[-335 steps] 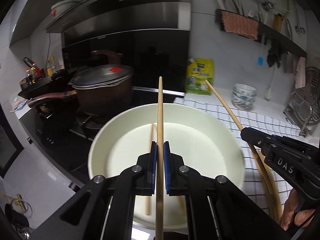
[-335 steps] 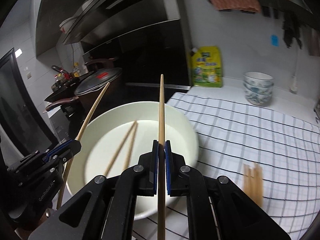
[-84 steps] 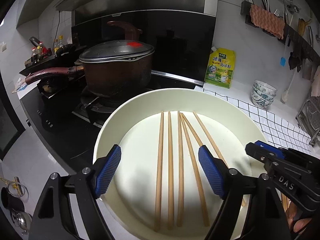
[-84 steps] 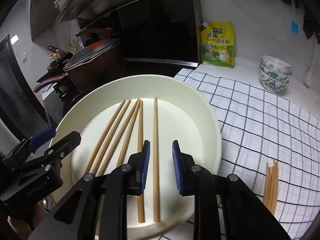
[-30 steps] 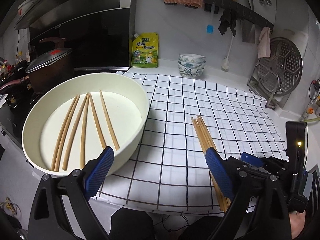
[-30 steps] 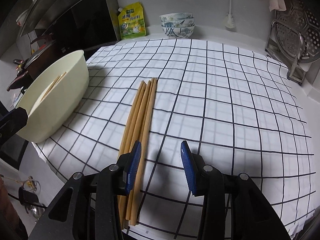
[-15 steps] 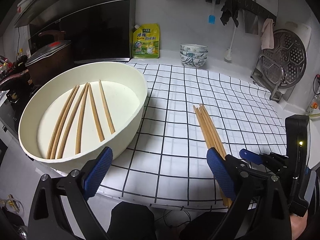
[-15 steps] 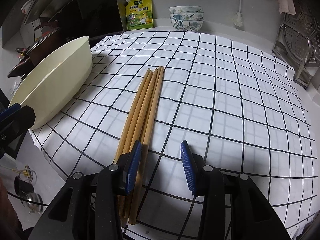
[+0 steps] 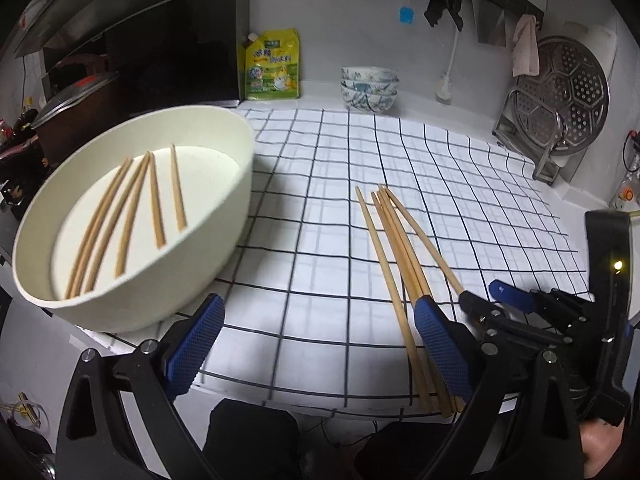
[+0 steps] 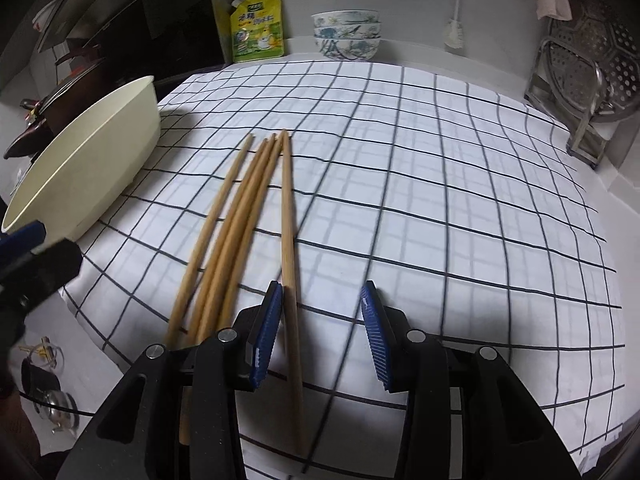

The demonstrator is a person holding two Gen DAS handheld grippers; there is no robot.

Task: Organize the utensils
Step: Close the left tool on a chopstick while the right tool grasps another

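Blue-padded fingers (image 9: 196,344) of the left gripper (image 9: 320,344) stand wide apart over the near edge of the checked cloth (image 9: 460,184), nothing between them, with the cream basin (image 9: 224,208) and its five chopsticks (image 9: 128,216) up to their left. Further right, the right gripper (image 10: 322,332) has its pads parted too, straddling one loose chopstick (image 10: 289,240) that lies close against the left pad (image 10: 266,332), unclamped. Four more chopsticks (image 10: 228,232) lie on the cloth just left of it.
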